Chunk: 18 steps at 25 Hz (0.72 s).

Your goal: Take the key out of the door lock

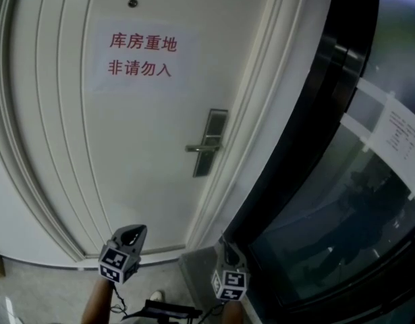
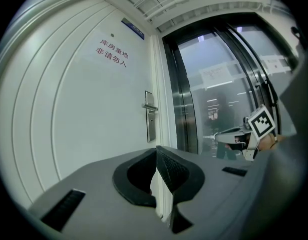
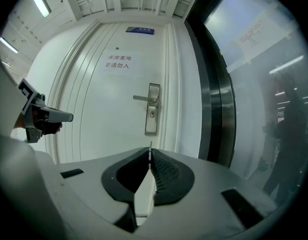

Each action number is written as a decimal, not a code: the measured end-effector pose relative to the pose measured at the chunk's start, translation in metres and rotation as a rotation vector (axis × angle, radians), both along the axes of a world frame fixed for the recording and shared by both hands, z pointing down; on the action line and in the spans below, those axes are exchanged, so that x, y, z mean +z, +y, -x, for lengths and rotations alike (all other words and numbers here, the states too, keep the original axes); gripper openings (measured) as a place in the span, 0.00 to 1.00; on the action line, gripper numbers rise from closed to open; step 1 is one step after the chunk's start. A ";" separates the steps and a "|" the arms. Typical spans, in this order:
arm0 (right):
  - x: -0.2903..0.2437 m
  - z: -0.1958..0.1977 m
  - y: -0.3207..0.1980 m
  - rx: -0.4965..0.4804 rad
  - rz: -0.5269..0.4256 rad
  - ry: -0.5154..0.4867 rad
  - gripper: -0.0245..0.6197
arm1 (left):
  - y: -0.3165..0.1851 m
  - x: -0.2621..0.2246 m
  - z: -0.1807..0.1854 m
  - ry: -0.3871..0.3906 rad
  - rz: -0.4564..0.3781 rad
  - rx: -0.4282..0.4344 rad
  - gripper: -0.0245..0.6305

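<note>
Left gripper (image 2: 156, 151) pinched together, empty; right gripper (image 3: 150, 151) likewise. Lock (image 3: 152, 115) sits at its twelve o'clock on the door (image 3: 108, 109), well apart; key too small to confirm.

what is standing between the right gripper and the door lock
Nothing visible. The right gripper, fingers shut, looks straight at the lock plate across open space. The left gripper is off to the side, and the handle sits above the keyhole. The key itself is too small to make out.
</note>
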State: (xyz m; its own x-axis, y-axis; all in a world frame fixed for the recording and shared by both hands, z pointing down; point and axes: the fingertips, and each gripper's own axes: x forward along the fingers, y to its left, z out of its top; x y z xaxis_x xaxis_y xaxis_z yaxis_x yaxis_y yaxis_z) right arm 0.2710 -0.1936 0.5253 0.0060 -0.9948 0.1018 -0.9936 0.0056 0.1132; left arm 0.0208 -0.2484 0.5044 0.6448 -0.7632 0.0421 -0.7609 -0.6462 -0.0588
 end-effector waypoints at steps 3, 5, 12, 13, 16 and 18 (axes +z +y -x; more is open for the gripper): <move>0.000 0.004 0.002 -0.007 0.004 -0.013 0.07 | 0.002 -0.001 0.003 0.003 -0.002 -0.006 0.05; 0.002 0.005 0.004 -0.010 0.009 -0.019 0.07 | 0.004 0.000 0.004 0.003 0.000 -0.009 0.05; 0.003 0.006 0.002 -0.023 0.008 -0.026 0.07 | 0.001 0.001 0.007 0.004 0.001 -0.021 0.05; 0.003 0.006 0.002 -0.025 0.008 -0.026 0.07 | 0.000 0.001 0.007 0.005 0.001 -0.020 0.05; 0.004 0.006 0.001 -0.028 0.012 -0.021 0.07 | -0.002 0.002 0.006 0.004 0.004 -0.016 0.05; 0.005 0.006 0.001 -0.032 0.016 -0.021 0.07 | -0.003 0.002 0.005 0.003 0.004 -0.017 0.05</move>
State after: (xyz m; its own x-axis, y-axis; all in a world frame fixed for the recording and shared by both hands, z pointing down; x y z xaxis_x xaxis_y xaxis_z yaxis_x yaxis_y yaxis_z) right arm 0.2651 -0.1931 0.5304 -0.0280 -0.9927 0.1176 -0.9950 0.0390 0.0916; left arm 0.0163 -0.2512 0.5063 0.6320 -0.7738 0.0433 -0.7719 -0.6335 -0.0537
